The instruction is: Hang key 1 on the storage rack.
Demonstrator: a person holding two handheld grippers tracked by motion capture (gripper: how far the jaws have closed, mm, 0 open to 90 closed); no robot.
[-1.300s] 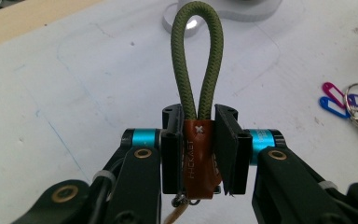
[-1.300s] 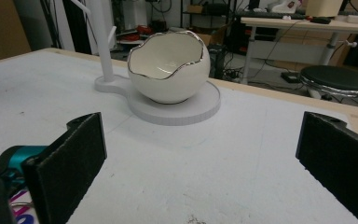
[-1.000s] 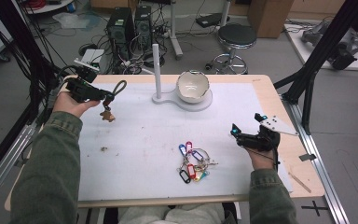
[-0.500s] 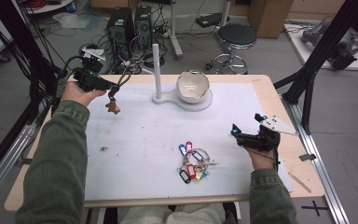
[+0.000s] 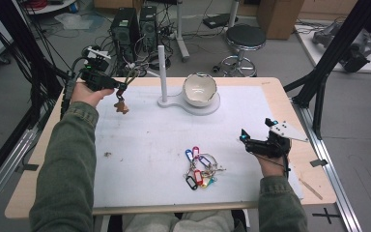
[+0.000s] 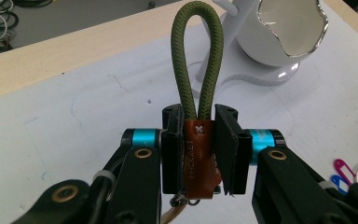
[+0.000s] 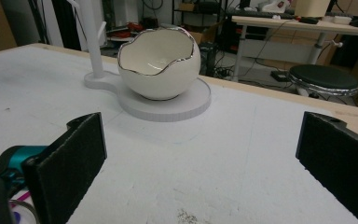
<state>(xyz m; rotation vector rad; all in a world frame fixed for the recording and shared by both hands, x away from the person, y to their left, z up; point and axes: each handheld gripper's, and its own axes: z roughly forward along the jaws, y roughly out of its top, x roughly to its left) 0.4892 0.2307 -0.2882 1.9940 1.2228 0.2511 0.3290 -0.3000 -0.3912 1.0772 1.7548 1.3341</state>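
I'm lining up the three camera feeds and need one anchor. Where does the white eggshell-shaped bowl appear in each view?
High view: the eggshell-shaped bowl sits top centre, on the round white base, right of the white post.
Left gripper view: top right corner, beyond the green cord loop.
Right gripper view: upper centre-left, between the open jaws.
Shared landmark: the white post beside the bowl.

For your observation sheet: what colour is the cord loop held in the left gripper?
Olive green, braided. The cord loop shows best in the left gripper view, rising from a brown leather tab.
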